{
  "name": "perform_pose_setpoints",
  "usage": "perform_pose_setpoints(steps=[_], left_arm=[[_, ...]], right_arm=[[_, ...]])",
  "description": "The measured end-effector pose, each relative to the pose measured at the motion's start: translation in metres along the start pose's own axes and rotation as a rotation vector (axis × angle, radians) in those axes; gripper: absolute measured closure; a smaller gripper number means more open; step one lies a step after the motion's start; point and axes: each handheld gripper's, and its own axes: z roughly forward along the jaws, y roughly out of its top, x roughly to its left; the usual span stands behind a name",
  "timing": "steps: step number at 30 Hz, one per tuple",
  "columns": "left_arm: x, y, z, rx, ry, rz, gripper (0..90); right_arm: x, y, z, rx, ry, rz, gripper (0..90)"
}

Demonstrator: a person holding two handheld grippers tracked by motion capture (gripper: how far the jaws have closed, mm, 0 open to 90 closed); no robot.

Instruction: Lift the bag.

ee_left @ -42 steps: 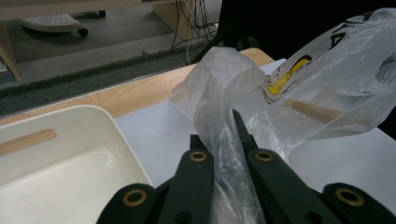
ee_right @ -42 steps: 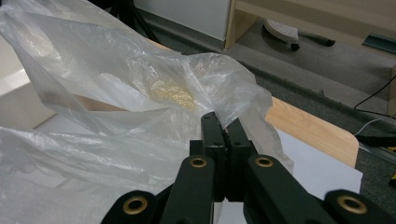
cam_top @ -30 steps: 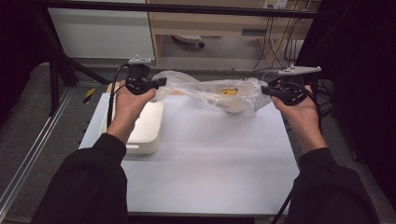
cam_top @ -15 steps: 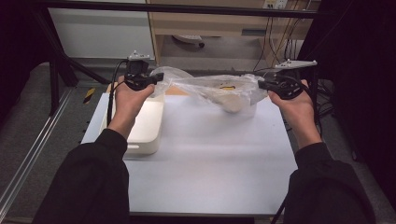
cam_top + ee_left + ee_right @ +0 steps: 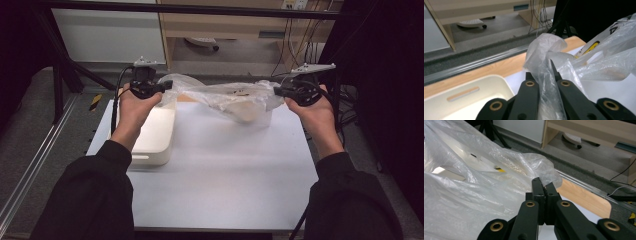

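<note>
White and bare for the most part, the table (image 5: 220, 175) stands before a pale wooden desk and a grey floor with cables along the back. A cream plastic tray (image 5: 152, 135) sits at the table's left edge, towards the far left corner. Two arms in dark sleeves reach in from the near edge, each hand gripping a set of black tongs.

The left tongs (image 5: 161, 89) hover over the far end of the tray. In the left gripper view, the left tongs (image 5: 546, 72) are closed on a gathered twist of a clear plastic bag (image 5: 599, 57), which runs up between the two black jaws.

The right tongs (image 5: 278, 90) are held above the far right part of the table. In the right gripper view, the right tongs (image 5: 543, 185) are pressed together on a thin edge of the same bag (image 5: 469, 190).

The plastic bag (image 5: 225, 97) hangs stretched between the two tongs, above the table's far edge, sagging in the middle over a pale lump inside it. Yellow and black printing shows through the film. A wooden strip runs along the table's far edge.
</note>
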Motion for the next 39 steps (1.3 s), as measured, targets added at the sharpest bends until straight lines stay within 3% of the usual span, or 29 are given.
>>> perform_pose_setpoints(steps=[10,19,30,35,39], left_arm=[[-0.01,-0.043,-0.021,0.038,-0.066,0.018,90.0],[-0.032,-0.078,-0.034,0.063,-0.13,0.047,90.0],[-0.054,-0.129,-0.037,0.093,-0.198,0.039,90.0],[-0.064,-0.149,-0.037,0.106,-0.209,0.046,90.0],[-0.069,-0.167,-0.037,0.11,-0.23,0.023,90.0]], right_arm=[[0.016,-0.031,-0.003,0.023,0.046,-0.02,90.0],[0.024,-0.066,-0.006,0.032,0.068,0.007,90.0],[0.043,-0.117,0.0,0.062,0.112,0.044,90.0],[0.051,-0.136,-0.001,0.072,0.127,0.059,90.0],[0.054,-0.151,-0.002,0.068,0.127,0.079,90.0]])
